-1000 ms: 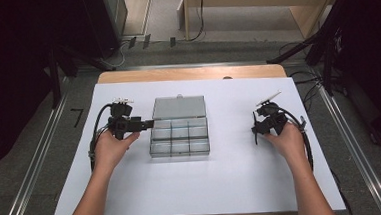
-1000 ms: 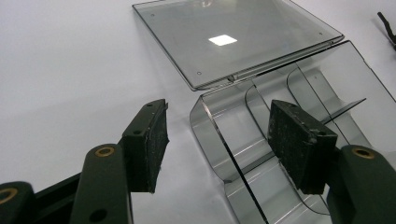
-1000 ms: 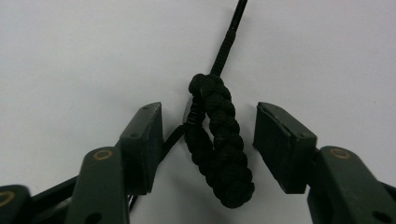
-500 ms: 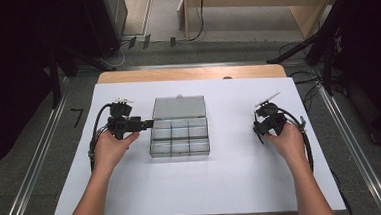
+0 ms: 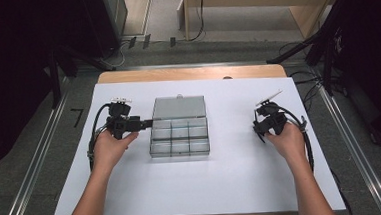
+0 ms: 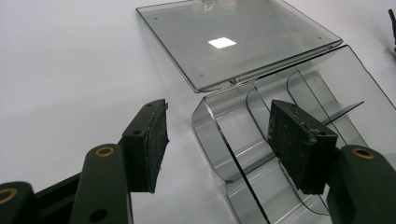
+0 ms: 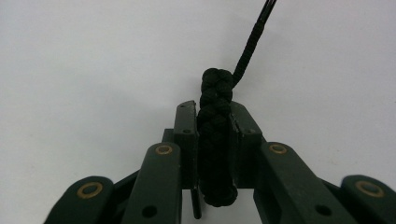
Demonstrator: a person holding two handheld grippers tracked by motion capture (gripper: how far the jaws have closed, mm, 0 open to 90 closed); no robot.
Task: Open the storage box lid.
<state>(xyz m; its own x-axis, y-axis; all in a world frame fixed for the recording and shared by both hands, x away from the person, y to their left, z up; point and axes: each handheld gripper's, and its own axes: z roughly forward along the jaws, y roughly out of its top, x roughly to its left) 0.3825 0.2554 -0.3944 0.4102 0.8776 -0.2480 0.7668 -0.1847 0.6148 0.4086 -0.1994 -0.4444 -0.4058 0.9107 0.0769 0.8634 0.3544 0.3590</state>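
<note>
Right gripper (image 7: pixel 212 140) just squeezed tight on a black braided cord (image 7: pixel 215 135) over the white table (image 5: pixel 233 185), ready to drop into the open clear box (image 5: pixel 179 134), left gripper (image 6: pixel 224 144) wide open astride its near corner for steadying.

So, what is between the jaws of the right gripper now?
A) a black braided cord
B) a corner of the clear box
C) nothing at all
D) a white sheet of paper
A: in the right gripper view the pads of the right gripper press from both sides on a black braided cord, whose thin end runs up and away over the white table cover.
</note>
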